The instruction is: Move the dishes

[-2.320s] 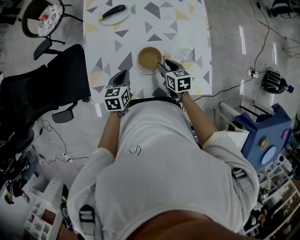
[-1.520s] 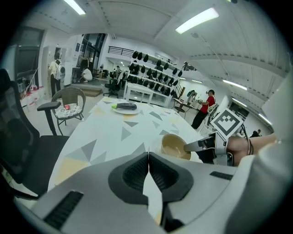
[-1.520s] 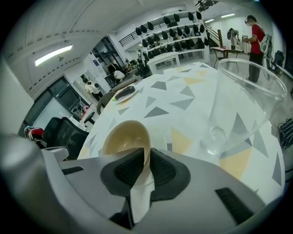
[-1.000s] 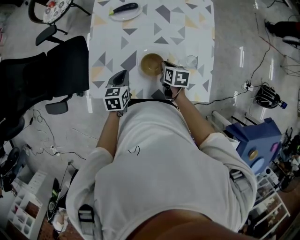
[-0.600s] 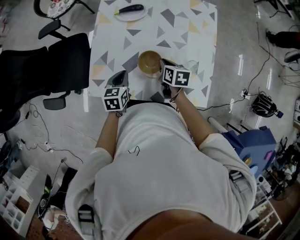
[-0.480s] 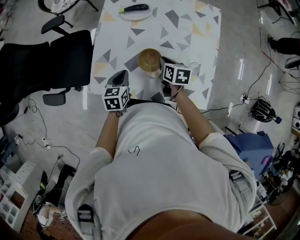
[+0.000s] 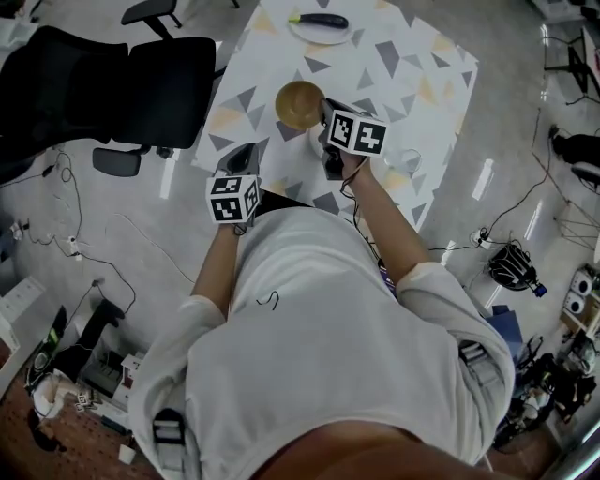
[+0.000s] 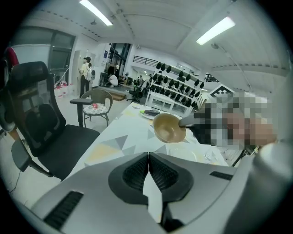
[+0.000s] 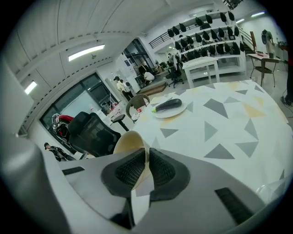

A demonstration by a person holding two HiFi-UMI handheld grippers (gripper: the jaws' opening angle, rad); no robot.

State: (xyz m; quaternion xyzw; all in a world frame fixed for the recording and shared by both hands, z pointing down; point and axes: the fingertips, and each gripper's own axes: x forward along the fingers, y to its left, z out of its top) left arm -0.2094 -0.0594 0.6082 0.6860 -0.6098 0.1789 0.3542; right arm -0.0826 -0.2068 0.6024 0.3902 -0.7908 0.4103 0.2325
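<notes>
A tan bowl point(image 7: 299, 103) hangs tilted above the triangle-patterned table point(image 7: 403, 84). My right gripper point(image 7: 324, 116) is shut on its rim; in the right gripper view the rim of the bowl point(image 9: 124, 140) runs between the jaws. The left gripper view shows the bowl point(image 8: 169, 128) in the air over a white plate point(image 8: 184, 154) that lies on the table. My left gripper point(image 7: 246, 150) is shut and holds nothing, at the table's near edge, left of the bowl. At the table's far end, a white plate carries a dark eggplant point(image 7: 322, 21).
A clear glass point(image 7: 406, 161) stands on the table right of my right gripper. A black office chair point(image 7: 141, 89) is close to the table's left side. Cables point(image 7: 84, 253) lie on the floor to the left. A wicker chair point(image 8: 96, 103) stands beyond the table.
The right gripper closed on the bowl's rim and raised it off the white plate, carrying it slightly forward. The left gripper stayed shut at the table's edge.
</notes>
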